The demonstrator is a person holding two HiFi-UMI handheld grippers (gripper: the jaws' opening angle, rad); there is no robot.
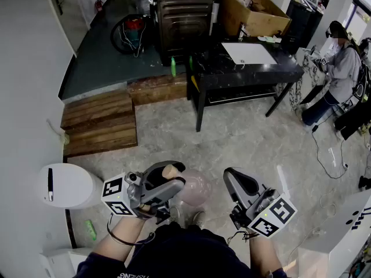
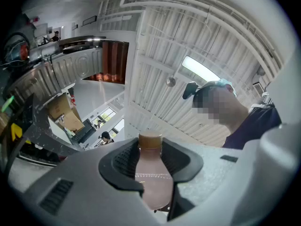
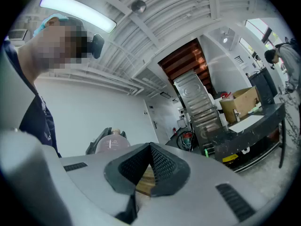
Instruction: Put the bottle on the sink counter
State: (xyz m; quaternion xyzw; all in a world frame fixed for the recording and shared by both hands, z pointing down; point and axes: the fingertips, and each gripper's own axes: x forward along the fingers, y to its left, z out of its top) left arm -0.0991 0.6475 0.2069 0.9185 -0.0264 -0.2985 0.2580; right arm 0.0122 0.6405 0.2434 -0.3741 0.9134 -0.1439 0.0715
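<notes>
L claw (image 2: 150, 147) clamps bottle (image 2: 152, 180); R claw (image 3: 150, 149) closed, empty.

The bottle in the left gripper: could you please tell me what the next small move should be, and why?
Probably step forward, carrying the bottle toward the sink counter. The left gripper is shut on it, close to the person's body, while the black counter stands well ahead across the floor, likely out of reach from here.

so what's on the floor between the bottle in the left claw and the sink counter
Nothing: in the head view only bare floor runs from the bottle to the sink counter.
</notes>
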